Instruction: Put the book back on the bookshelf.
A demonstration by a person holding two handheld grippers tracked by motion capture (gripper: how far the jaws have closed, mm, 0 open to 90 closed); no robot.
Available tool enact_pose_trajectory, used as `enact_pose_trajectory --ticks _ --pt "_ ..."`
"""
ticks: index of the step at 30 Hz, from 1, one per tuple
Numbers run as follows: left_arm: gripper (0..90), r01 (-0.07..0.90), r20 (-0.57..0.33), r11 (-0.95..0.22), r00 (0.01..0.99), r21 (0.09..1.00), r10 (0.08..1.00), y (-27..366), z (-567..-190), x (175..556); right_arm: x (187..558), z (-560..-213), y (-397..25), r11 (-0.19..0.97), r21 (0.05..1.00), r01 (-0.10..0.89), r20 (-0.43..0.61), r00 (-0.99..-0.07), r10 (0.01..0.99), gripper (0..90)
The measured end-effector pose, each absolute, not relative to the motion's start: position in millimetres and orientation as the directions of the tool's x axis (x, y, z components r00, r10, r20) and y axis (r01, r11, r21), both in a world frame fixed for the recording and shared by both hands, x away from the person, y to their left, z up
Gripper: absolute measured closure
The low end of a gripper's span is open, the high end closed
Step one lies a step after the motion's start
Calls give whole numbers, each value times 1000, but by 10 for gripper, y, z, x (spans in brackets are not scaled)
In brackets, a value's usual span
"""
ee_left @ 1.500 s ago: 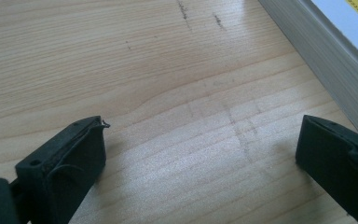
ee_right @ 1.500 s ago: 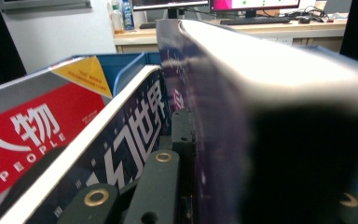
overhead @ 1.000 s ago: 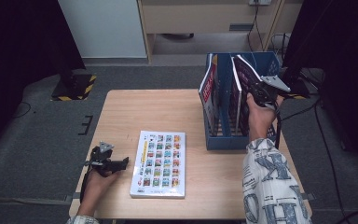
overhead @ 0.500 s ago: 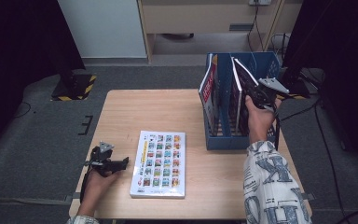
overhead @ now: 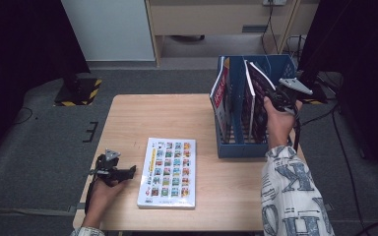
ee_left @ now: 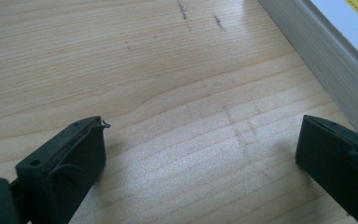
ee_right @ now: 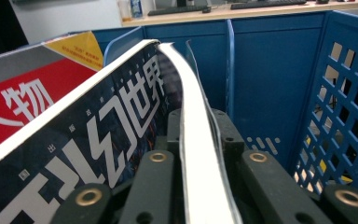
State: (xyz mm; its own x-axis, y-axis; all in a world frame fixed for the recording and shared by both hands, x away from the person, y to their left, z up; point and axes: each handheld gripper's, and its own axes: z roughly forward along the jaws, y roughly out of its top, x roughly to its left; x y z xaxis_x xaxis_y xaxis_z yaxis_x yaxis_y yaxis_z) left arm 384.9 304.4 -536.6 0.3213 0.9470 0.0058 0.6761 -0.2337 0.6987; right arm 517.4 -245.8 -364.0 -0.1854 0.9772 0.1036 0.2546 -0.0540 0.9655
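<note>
Wooden table (overhead: pixel 177 118) | right tool (overhead: pixel 270 98) grips dark magazine (overhead: pixel 257 93) upright, spine vertical

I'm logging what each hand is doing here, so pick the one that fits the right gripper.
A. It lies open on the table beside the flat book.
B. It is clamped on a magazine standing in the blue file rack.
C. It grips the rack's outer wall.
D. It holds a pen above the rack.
B: in the right gripper view the right gripper has its jaws closed on the page edge of the dark magazine, which stands inside the blue file rack.
</note>
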Motion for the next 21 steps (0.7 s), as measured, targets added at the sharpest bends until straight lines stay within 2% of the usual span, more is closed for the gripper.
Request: enact_pose_trajectory --ticks 4,10,21 --pt "8 676 6 -233 321 699 947 3043 -5366 3849 5166 -3622 -2464 -2 966 260 51 -183 982 833" --pt "8 677 6 -231 318 699 948 3038 -5366 3847 5148 -3575 -2466 25 970 240 -2 -96 995 836" --pt "8 677 5 -230 318 699 948 3038 -5366 3848 5253 -3669 -2263 60 972 225 -42 -84 996 834"
